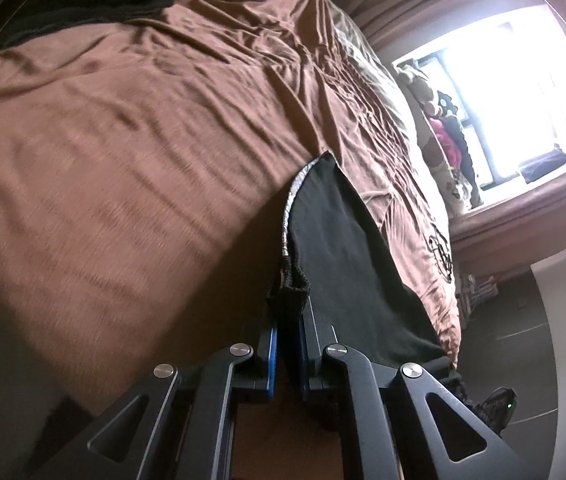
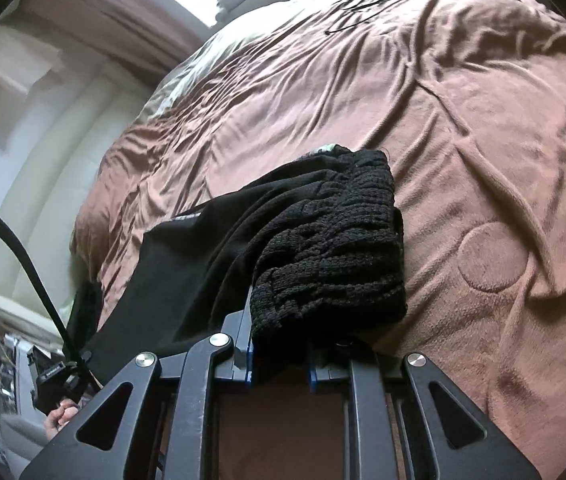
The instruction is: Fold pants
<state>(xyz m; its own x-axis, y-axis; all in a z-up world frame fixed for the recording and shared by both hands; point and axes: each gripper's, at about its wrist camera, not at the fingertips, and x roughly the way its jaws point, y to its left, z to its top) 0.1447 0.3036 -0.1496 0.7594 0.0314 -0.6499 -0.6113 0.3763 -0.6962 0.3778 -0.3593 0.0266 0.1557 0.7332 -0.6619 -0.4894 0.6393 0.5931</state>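
Jaws of both grippers, left (image 1: 287,320) and right (image 2: 281,344), clamp the black pants (image 2: 323,248) above the bedspread (image 2: 463,160).

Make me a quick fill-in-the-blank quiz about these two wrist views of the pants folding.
1. The pants being held are ____ in colour.
2. The bed cover below them is ____.
3. The right tool is shut on the ribbed ____ of the pants.
4. Bright light enters through a ____ beyond the bed.

Missing words: black; brown; waistband; window
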